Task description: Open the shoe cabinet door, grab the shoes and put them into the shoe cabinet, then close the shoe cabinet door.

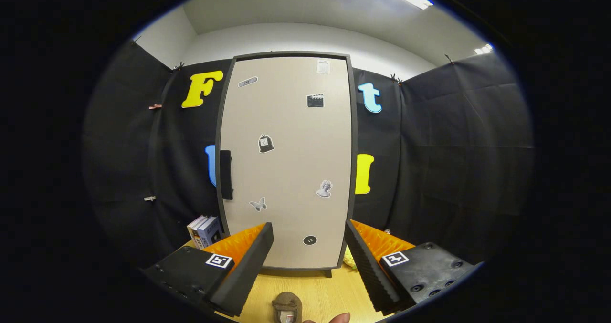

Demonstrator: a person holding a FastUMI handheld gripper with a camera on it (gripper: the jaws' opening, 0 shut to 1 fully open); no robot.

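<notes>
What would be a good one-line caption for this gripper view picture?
Open gripper facing the closed shoe cabinet door, its dark handle on one edge, a shoe on the wooden floor between the jaws.

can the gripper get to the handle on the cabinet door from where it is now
Probably yes. The gripper has open jaws facing the shut door, and the handle sits ahead on its left edge with nothing between.

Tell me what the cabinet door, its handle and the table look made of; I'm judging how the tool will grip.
Cabinet door: looks like matte beige laminate board in a dark frame, flat and without glare, with stickers on it.
Handle: a dark, dull block on the door's edge, plastic or painted metal; unclear which.
Table: light wood-look top, faint grain, probably laminate.
The tool is open, empty, facing the door.
</notes>
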